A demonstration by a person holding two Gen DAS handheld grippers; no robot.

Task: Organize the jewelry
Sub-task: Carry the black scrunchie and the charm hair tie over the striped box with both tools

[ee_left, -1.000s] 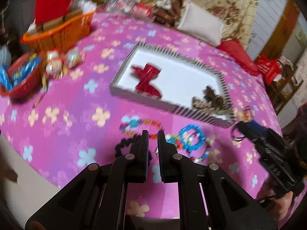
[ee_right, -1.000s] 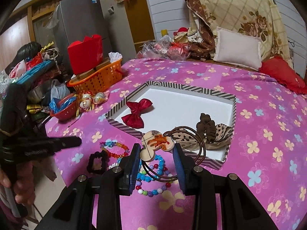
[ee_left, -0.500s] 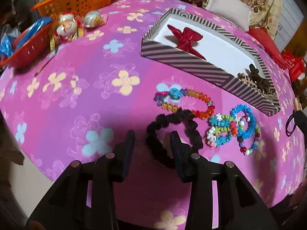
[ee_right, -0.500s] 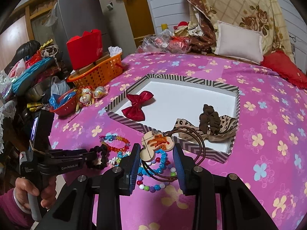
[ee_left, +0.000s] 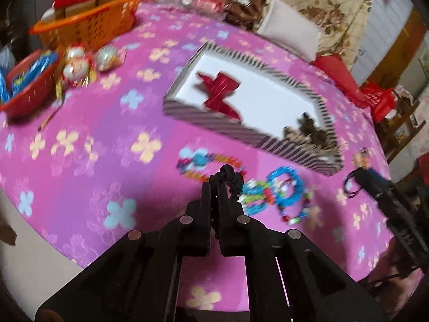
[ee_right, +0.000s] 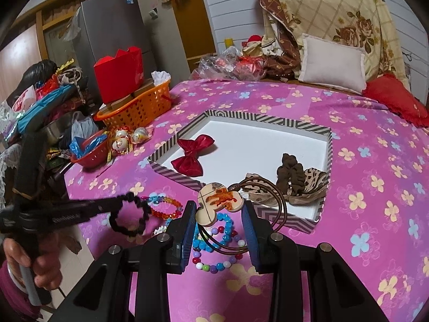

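My left gripper [ee_left: 214, 186] is shut on a black scrunchie [ee_left: 228, 175], which hangs from its tips just above the pink floral cloth; the right wrist view shows that left gripper [ee_right: 122, 200] and the scrunchie [ee_right: 128, 216] too. My right gripper [ee_right: 219, 206] is shut on a wooden pendant [ee_right: 219, 203] whose brown cord [ee_right: 278, 201] loops down. Bead bracelets [ee_left: 284, 190] [ee_right: 224, 230] and a rainbow bracelet [ee_left: 203, 163] lie below. Behind them, a striped tray [ee_left: 214, 119] [ee_right: 171, 173] holds a red bow [ee_right: 191, 155], a brown scrunchie [ee_right: 291, 173] and a leopard-print one [ee_right: 313, 185].
An orange basket [ee_right: 139, 110], a red bowl [ee_right: 89, 155] and round ornaments [ee_right: 128, 136] crowd the left side of the table. Pillows [ee_right: 329, 64] lie at the back. A hand [ee_right: 26, 257] holds the left gripper off the table's left edge.
The left gripper's jaws stood apart around the black scrunchie on the cloth half a second ago; they have closed on it and raised it. The right gripper has kept still with the pendant.
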